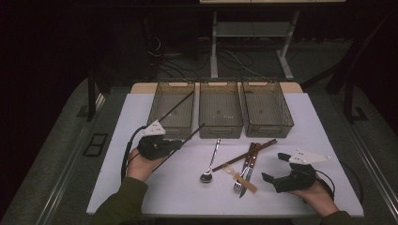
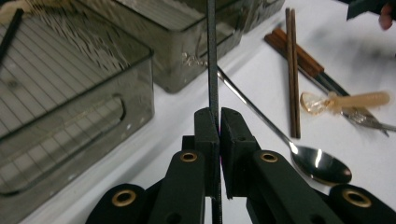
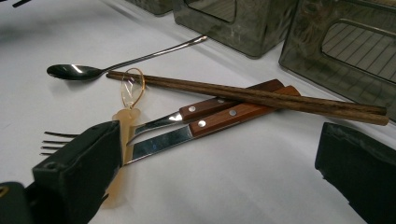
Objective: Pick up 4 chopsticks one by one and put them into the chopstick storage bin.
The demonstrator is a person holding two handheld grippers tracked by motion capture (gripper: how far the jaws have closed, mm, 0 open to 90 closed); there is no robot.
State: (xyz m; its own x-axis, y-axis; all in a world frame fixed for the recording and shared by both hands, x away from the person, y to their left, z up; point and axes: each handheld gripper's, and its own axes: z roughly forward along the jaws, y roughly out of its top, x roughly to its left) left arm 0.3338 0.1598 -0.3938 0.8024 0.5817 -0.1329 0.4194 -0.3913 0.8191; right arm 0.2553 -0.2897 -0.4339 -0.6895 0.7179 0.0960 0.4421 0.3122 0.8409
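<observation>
My left gripper (image 1: pixel 174 143) is clamped tight on 1 black chopstick (image 1: pixel 187 139); in the left gripper view the stick (image 2: pixel 212 60) runs straight up between the 2 jaws, pinched along its lower part, with the far end pointing toward the bins. The hand sits above the table (image 1: pixel 141 112), and the stick slants up and away from the jaws toward the middle bin (image 1: pixel 220 123). The left bin (image 1: pixel 172 124) is just ahead of that gripper and holds a 2nd black chopstick (image 1: pixel 176 108) leaning across it. My right gripper (image 1: pixel 274 168) is wide, nothing between the jaws, resting low over the table near its right end. Just beside it toward the left gripper: a pair of brown chopsticks (image 3: pixel 261 99) lying across a wood-handled fork (image 3: pixel 140 127) and a wood-handled knife (image 3: pixel 187 136), plus a pale plastic pick with a loop end (image 3: pixel 125 126) next to 1 jaw. Spoon (image 1: pixel 210 164) lies between the 2 grippers, bowl toward me. Right bin (image 1: pixel 267 125) is ahead of the right gripper, well apart.
</observation>
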